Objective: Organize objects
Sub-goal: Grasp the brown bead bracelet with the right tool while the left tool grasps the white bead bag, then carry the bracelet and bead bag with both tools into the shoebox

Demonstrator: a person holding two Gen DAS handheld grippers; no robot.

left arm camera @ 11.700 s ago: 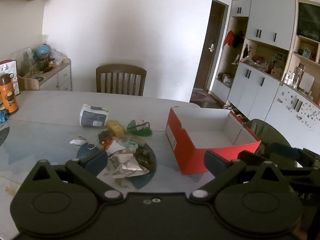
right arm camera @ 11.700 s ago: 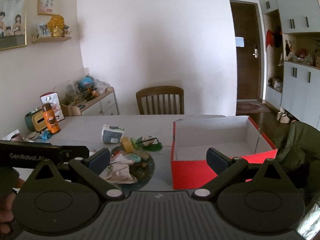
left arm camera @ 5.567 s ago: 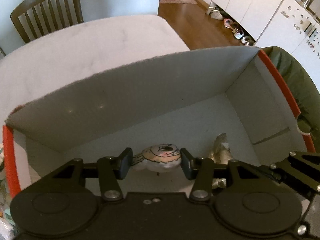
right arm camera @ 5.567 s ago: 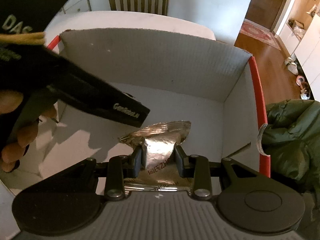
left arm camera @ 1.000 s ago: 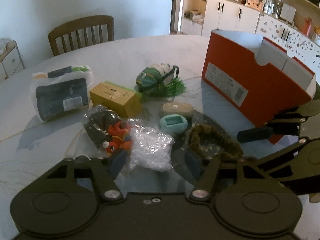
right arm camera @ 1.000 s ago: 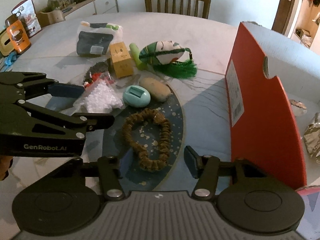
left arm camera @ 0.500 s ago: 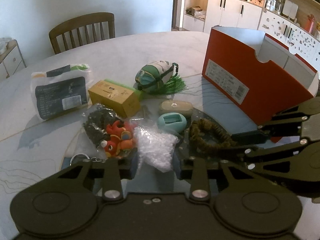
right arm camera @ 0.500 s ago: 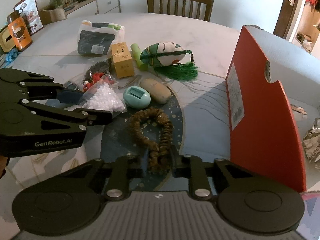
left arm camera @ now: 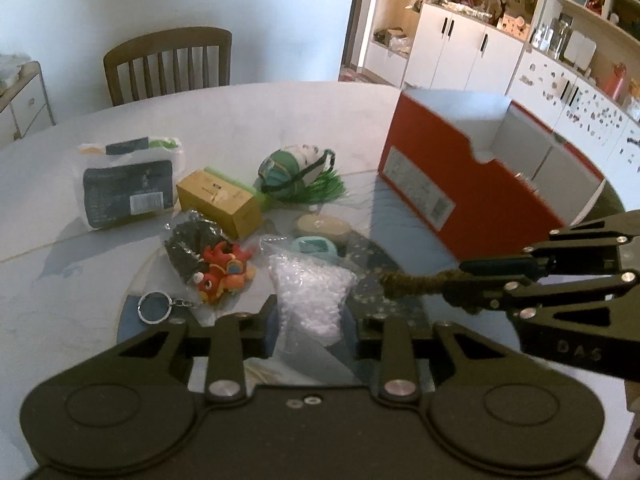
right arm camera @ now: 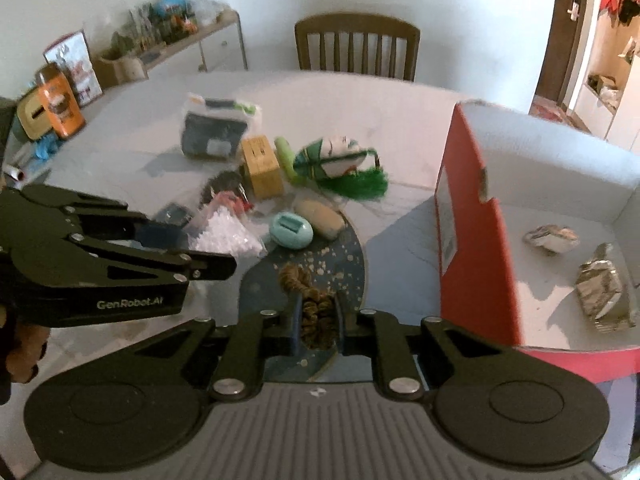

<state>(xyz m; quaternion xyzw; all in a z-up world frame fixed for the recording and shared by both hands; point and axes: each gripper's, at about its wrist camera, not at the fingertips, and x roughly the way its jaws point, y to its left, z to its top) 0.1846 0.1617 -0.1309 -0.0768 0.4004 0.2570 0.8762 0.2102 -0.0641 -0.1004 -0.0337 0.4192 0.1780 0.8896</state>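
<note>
Left gripper (left arm camera: 311, 322): jaws closed most of the way onto the clear bag of white beads (left arm camera: 310, 292), which stands up between the two fingers above the table (left arm camera: 280, 120). Right gripper (right arm camera: 316, 322): jaws drawn in tight on the brown braided loop (right arm camera: 310, 308); in the left wrist view the loop sticks out sideways from the fingertips, off the table surface. Red box (right arm camera: 472, 248) sits open on the right side of the table, white inside, holding two crumpled foil packets (right arm camera: 602, 288). On the table to the left of the box lie a teal oval case (right arm camera: 291, 231), a tan oval piece (right arm camera: 320, 213), a green tasselled pouch (right arm camera: 340, 164), a yellow carton (right arm camera: 262, 167), a dark packet in clear wrap (right arm camera: 216, 130) and a red-orange toy on a keyring (left arm camera: 222, 266). A wooden chair (right arm camera: 356, 46) stands at the far edge.
</note>
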